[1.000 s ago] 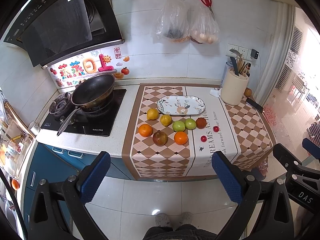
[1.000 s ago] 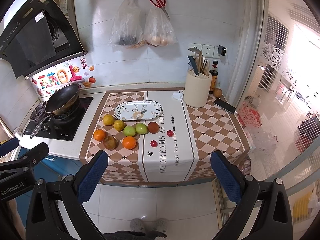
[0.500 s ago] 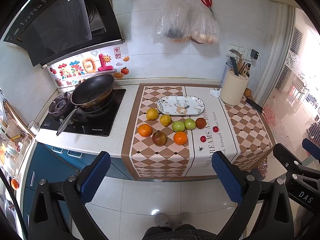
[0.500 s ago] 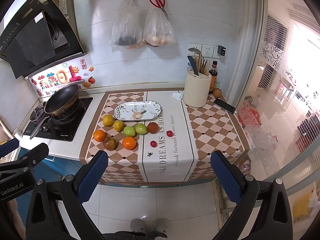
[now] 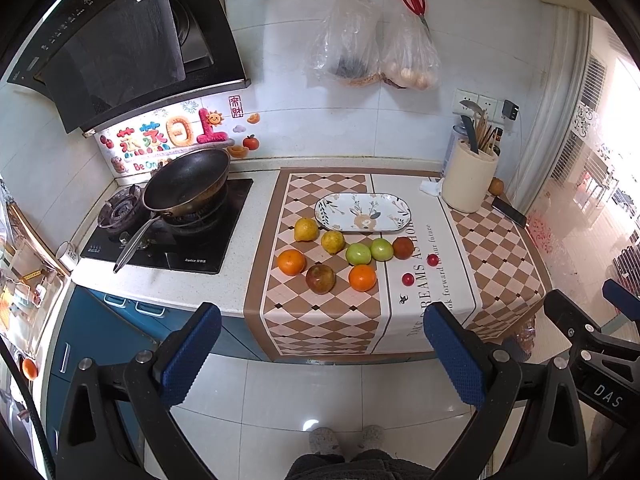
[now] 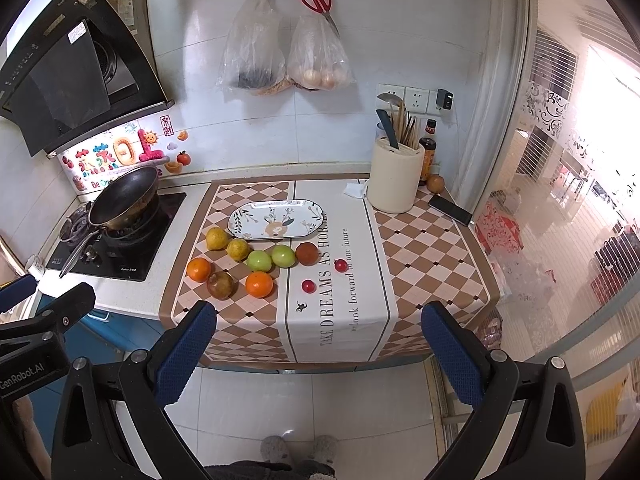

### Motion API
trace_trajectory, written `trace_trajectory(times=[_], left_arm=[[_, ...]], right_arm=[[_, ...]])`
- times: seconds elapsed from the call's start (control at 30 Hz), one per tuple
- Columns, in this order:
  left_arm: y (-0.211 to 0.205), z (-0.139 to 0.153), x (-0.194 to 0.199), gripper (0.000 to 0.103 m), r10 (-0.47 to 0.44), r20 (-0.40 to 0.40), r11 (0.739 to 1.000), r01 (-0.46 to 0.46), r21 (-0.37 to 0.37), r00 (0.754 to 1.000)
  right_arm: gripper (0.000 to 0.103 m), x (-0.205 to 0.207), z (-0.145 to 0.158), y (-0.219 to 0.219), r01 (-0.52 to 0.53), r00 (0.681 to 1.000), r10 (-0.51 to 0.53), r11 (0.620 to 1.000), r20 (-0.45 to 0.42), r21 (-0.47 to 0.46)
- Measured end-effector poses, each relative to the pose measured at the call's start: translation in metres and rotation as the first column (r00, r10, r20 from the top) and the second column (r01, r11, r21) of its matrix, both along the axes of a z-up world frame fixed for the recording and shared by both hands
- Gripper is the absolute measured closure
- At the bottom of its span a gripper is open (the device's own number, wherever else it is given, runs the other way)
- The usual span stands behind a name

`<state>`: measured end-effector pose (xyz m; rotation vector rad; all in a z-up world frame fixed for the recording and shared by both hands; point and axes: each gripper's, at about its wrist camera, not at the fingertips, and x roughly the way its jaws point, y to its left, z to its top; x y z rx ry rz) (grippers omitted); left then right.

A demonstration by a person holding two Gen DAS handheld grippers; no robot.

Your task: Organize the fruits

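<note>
Both grippers are held well back from the counter, above the floor, and nothing is gripped: the left gripper (image 5: 322,344) and the right gripper (image 6: 318,340) are each seen with the jaws spread wide and empty. The fruits are lying loose on the checkered cloth (image 5: 320,320), just in front of the oval plate (image 5: 363,213), which is empty. Taking the plate as the centre of a clock in the left view, two yellow pears (image 5: 306,229) are found at about 7 and 8 o'clock, two green apples (image 5: 358,253) at 6 o'clock, a dark red fruit (image 5: 403,247) at 5 o'clock, and further out two oranges (image 5: 291,262), a brownish apple (image 5: 320,279) and two cherry tomatoes (image 5: 407,279). Several risks can be judged from here. The fruits are round and some are touching, so a neighbour could be pushed and rolled toward the counter edge when one is approached. The cherry tomatoes are small and soft and could be squashed or slip out of the jaws. The cloth hangs over the front edge and could be dragged if it is caught. The cream utensil holder (image 6: 395,179) at 2 o'clock is filled with chopsticks and a ladle, the wok (image 5: 186,183) on the stove looks empty, and two plastic bags (image 6: 288,60) on the wall rail hold food; one seems to hold eggs.
</note>
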<state>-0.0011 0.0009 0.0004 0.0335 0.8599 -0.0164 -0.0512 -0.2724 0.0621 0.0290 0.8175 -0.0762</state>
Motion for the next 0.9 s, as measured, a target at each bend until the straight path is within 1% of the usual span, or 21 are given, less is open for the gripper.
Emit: trace_trajectory(times=[0.7, 0.73, 0.77, 0.83, 0.9], left_arm=[[0.000, 0.000, 0.000, 0.000, -0.002, 0.000, 1.000, 0.002, -0.004, 1.000], [-0.005, 0.008, 0.005, 0.000, -0.005, -0.003, 1.000, 0.005, -0.006, 1.000], [-0.005, 0.008, 0.006, 0.000, -0.007, -0.002, 1.000, 0.007, -0.005, 1.000], [-0.005, 0.008, 0.007, 0.000, 0.001, 0.016, 1.000, -0.001, 0.001, 1.000], [0.002, 0.011, 0.021, 0.000, 0.023, 0.040, 1.000, -0.023, 0.011, 0.999]], right_arm=[[0.000, 0.005, 0.002, 0.006, 0.013, 1.000, -0.013, 1.000, -0.003, 0.014], [0.000, 0.006, 0.003, 0.007, 0.016, 1.000, -0.015, 1.000, -0.004, 0.017], [0.000, 0.007, 0.003, 0.008, 0.023, 1.000, -0.022, 1.000, -0.007, 0.021], [0.000, 0.010, 0.002, 0.008, 0.043, 0.999, -0.043, 0.999, -0.003, 0.027], [0.000, 0.012, -0.003, 0.009, 0.061, 0.998, -0.061, 0.997, 0.015, 0.037]])
